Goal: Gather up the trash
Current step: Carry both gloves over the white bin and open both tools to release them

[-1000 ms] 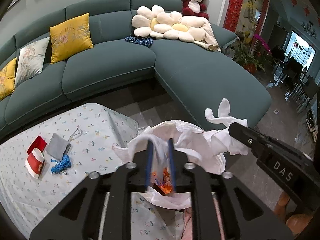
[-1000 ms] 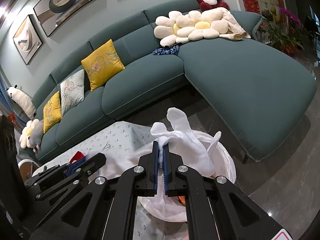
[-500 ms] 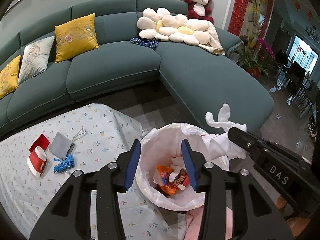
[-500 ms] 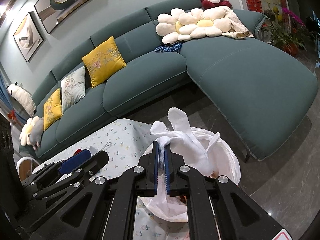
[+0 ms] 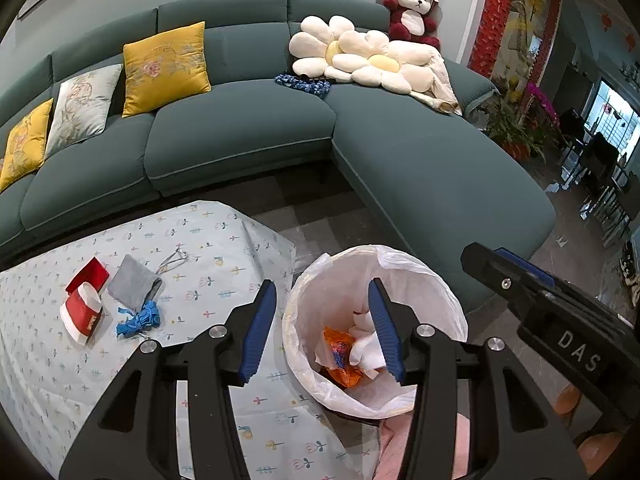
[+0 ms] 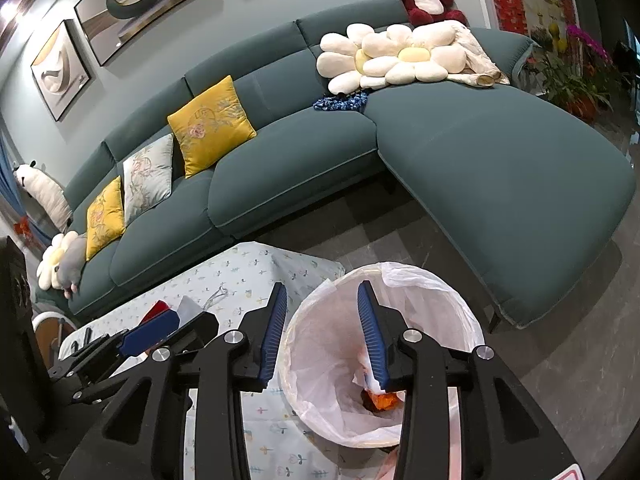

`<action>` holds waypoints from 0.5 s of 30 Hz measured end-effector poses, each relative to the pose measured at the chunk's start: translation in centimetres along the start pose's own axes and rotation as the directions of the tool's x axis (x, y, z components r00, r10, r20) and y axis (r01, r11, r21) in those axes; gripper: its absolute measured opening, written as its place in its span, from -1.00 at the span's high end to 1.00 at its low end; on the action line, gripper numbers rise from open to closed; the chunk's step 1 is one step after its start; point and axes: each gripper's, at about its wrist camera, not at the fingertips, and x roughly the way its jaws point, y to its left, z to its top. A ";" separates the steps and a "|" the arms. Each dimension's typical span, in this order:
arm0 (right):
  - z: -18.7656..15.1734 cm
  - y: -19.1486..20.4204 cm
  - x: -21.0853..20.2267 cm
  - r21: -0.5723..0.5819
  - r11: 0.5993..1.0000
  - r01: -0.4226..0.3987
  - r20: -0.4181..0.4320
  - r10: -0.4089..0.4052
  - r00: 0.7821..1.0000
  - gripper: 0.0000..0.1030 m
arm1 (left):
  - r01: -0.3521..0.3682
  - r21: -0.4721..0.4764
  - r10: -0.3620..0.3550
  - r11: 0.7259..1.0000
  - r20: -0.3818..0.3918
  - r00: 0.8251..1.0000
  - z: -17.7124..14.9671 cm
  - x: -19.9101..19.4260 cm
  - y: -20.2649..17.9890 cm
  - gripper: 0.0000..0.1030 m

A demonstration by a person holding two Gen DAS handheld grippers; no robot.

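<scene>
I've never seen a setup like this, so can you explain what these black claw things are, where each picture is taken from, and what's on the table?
The black claws are two-finger grippers that a person holds, one per hand. Each carries a wide-angle camera looking along its fingers, so each picture is one gripper's own view. The left gripper and the right gripper are both open and hold nothing. Both hover over a bin lined with a white bag, with orange and white trash inside. Beside it is a table under a patterned cloth, with a red and white carton, a grey pouch and a blue scrap. A green sofa stands behind.
</scene>
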 end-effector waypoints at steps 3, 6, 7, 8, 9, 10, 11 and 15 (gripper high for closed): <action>0.0 0.4 -0.1 -0.005 1.000 -0.001 0.002 0.001 1.000 0.27 | -0.005 -0.008 0.005 1.000 0.004 1.000 -0.1 -0.2 0.4 0.11; 0.0 0.8 -0.1 -0.010 1.000 -0.003 0.000 0.003 1.000 0.27 | -0.008 -0.014 0.008 1.000 0.006 1.000 -0.2 -0.5 0.6 0.11; 0.0 0.9 -0.1 -0.013 1.000 -0.003 -0.001 0.003 1.000 0.27 | -0.009 -0.016 0.009 1.000 0.006 1.000 -0.2 -0.5 0.8 0.11; 0.1 0.9 -0.1 -0.016 1.000 -0.003 -0.001 0.003 1.000 0.27 | -0.010 -0.019 0.010 1.000 0.007 1.000 -0.2 -0.6 0.9 0.11; 0.0 1.0 -0.1 -0.019 1.000 -0.004 -0.002 0.004 1.000 0.27 | -0.010 -0.021 0.011 1.000 0.007 1.000 -0.2 -0.6 1.0 0.11; 0.1 1.2 -0.1 -0.022 1.000 -0.005 -0.003 0.005 1.000 0.25 | -0.012 -0.026 0.012 1.000 0.008 1.000 -0.2 -0.7 1.2 0.11; 0.1 1.3 0.0 -0.026 1.000 -0.006 -0.003 0.006 1.000 0.21 | -0.013 -0.028 0.013 1.000 0.008 1.000 -0.2 -0.8 1.4 0.11; 0.1 2.1 -0.1 -0.043 0.999 -0.009 0.000 0.009 1.000 0.10 | -0.018 -0.050 0.019 0.999 0.008 1.000 -0.4 -1.0 2.5 0.04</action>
